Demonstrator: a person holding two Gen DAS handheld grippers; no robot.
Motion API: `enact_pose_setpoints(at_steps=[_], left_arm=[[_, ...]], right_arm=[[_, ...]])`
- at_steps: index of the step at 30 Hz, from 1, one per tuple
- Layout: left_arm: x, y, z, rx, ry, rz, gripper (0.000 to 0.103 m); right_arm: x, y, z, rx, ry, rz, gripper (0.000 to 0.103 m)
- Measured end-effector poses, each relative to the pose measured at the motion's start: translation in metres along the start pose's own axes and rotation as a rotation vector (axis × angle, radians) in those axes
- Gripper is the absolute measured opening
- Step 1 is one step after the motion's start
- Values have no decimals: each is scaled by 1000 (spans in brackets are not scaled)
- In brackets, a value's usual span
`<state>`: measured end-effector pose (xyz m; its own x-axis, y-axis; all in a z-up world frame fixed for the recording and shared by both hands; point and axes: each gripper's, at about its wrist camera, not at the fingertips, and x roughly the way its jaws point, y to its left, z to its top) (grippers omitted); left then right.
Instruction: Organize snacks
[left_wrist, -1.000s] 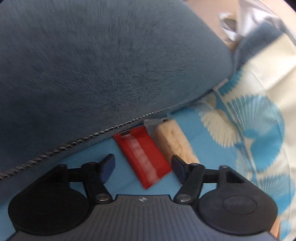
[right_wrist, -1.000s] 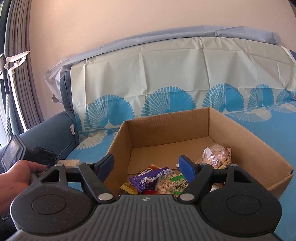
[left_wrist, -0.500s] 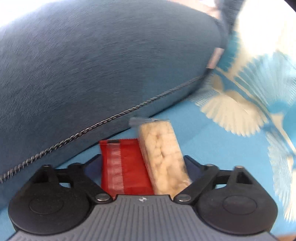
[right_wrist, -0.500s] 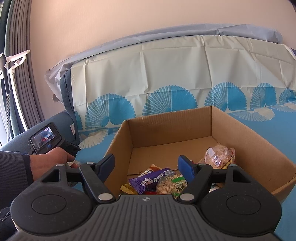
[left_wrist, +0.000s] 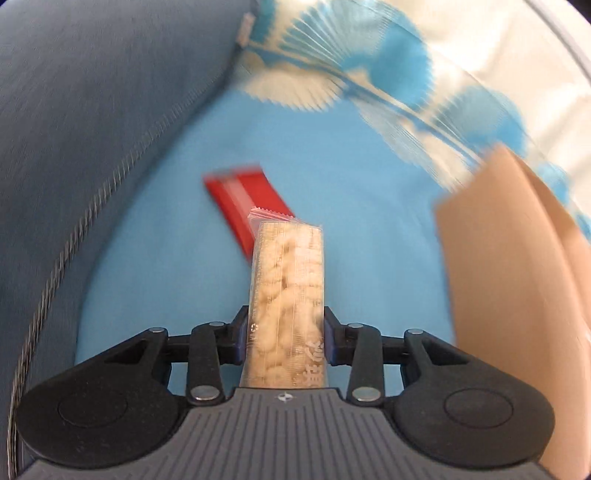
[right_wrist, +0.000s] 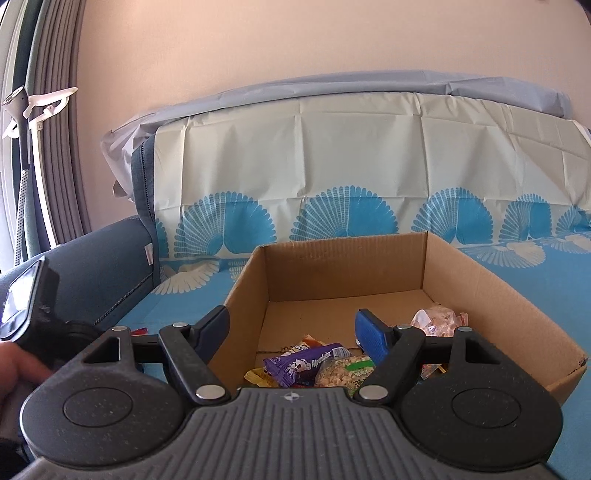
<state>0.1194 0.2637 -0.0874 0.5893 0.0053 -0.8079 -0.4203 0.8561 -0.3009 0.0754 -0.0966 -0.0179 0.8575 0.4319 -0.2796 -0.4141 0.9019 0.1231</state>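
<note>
Since a second ago: left gripper (left_wrist: 284, 338) has swung away from the sofa arm, rolled, and come off the cover with the puffed-rice bar (left_wrist: 286, 291) between its fingers. Bar lay flat beside the red wrapper (left_wrist: 245, 201) then; now it sticks straight out ahead of the gripper, clear wrapper end over the red wrapper's near corner. Jaws are closing, pads on both long sides of the bar, so it's gripped. Red wrapper is on the blue cover (left_wrist: 354, 206), same spot near the arm seam. Cardboard box (left_wrist: 495, 258) has come into the left view at right; view is motion-blurred.

Edges / room:
- Dark blue sofa arm (left_wrist: 92, 110) fills the left of the left view, piped seam curving down along the cover. Red wrapper sits near that seam.
- Open strip of bare blue cover between red wrapper and the box's outer wall. Nothing on it.
- Backrest draped in cream sheet with blue fan print (right_wrist: 369, 155), just behind the box's far wall.
- Right side of the box: more bare cover out to frame edge.

Right gripper (right_wrist: 293, 334): unclenched, nothing between the fingers, hovering at the box's near-left corner, pointed over the opening. Left finger is outside the left wall, right finger over the inside.

Box (right_wrist: 343, 266) contents, all at the near end:
- purple bar (right_wrist: 306, 363)
- puffed snack bag with green label (right_wrist: 345, 373)
- yellow wrapper (right_wrist: 258, 376)
- clear crinkly bag (right_wrist: 434, 321) toward the right wall
Far half of the floor is bare cardboard.

A hand (right_wrist: 14, 369) with the left gripper's body shows at the right view's left edge.
</note>
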Motion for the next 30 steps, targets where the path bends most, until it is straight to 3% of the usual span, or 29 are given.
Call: enact_pose_setpoints(at_steps=[3,5,6,10,11,13,18,19,21,22,25,28,30], left_arm=[[-26,-2,-21,53,45,-94,53],[-39,-1,-17,83,-25,-116,67],[-45,-1,-12,83,-70,-106,67],[-31,-4,30,9,-161,-5,67],[-21,-5,38,-6,-167,35,71],[-1,-9,54,-41,-164,121,87],[53,-8,78,-90,-99,262,89],[56,-6,77,-76,-136,296,88],[59,-13,73,21,-149,333,74],[58,-16,69,77,-152,339,57],[45,-12,57,173,-132,297,47],[18,1,35,203,-124,275,38],[-7,16,20,189,-109,237,22]], right_arm=[[-8,12,-1,-44,-19,28,77],[-14,20,-2,-64,-31,54,77],[-17,24,-2,-75,-38,67,77],[-26,36,-3,-127,-70,123,76],[-27,38,-3,-138,-73,137,76],[-28,39,-4,-150,-73,158,76],[-24,37,-4,-157,-62,178,76],[-24,37,-4,-155,-60,180,76],[-23,38,-5,-157,-58,186,76],[-24,38,-5,-162,-60,190,76],[-25,44,-6,-188,-63,204,76],[-30,53,-8,-225,-73,229,76],[-38,62,-9,-262,-90,255,76]])
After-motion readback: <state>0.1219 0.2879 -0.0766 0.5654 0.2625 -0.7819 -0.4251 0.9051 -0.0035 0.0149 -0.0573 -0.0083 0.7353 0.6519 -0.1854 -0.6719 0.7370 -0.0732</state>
